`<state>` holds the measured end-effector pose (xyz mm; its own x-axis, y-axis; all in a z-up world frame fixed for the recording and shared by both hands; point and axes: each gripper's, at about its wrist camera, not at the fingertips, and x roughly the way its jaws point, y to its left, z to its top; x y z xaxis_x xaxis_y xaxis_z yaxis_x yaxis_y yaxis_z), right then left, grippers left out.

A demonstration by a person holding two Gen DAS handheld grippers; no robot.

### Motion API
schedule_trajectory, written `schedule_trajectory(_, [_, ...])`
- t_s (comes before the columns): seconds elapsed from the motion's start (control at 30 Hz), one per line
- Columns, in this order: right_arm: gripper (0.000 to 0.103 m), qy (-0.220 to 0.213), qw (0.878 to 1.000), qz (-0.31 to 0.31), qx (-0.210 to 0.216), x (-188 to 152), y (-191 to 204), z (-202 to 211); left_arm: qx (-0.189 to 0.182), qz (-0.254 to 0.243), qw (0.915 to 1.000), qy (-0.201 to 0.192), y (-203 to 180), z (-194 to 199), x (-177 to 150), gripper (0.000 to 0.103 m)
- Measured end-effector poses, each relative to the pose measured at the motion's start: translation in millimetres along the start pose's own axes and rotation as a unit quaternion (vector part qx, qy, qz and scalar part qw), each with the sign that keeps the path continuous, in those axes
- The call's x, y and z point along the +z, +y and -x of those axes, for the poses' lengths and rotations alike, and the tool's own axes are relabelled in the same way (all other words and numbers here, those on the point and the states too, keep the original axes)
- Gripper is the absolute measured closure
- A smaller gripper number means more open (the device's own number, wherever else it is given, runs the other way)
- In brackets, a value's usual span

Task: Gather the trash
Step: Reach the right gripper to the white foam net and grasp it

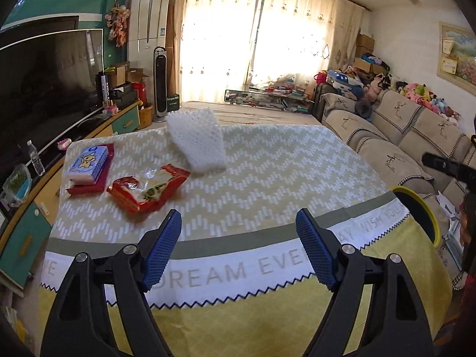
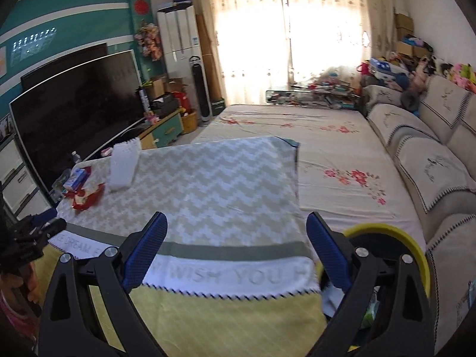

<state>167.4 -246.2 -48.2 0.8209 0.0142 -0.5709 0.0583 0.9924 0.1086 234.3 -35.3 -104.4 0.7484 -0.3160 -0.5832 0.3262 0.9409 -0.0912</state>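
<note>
Colours and patterns across my two wrist views

My left gripper [image 1: 238,250] and right gripper [image 2: 236,251] both show ribbed blue pads on black arms. Under them the tablecloth [image 1: 267,172] runs a beige-and-white zigzag, then a grey band, a white strip with grey lettering and a dark sawtooth edge, then plain yellow. At ten o'clock I see a red-and-white snack wrapper [image 1: 148,187], a blue-and-white tissue pack [image 1: 87,160] on a red box [image 1: 101,175], and a white foam net sleeve [image 1: 196,139] at eleven. The bin [image 2: 416,255] rim at three o'clock is yellow. The bedsheet [image 2: 342,148] is cream with red flowers.
</note>
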Motion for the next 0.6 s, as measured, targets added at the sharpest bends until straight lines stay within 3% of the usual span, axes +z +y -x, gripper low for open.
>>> schedule_trajectory(0.1, [0.013,0.012,0.999,0.026,0.035,23,41,-25,0.012,0.009,0.9999,0.001,11,3,-8,0.024])
schedule_trajectory(0.37, [0.013,0.067,0.990,0.092,0.088,56,141,-114,-0.024,0.079,0.9966,0.005,39,8,-21,0.021])
schedule_trajectory(0.6, [0.013,0.123,0.980,0.124,0.094,65,200,-191,-0.021,0.070,0.9973,0.009,34,7,-23,0.021])
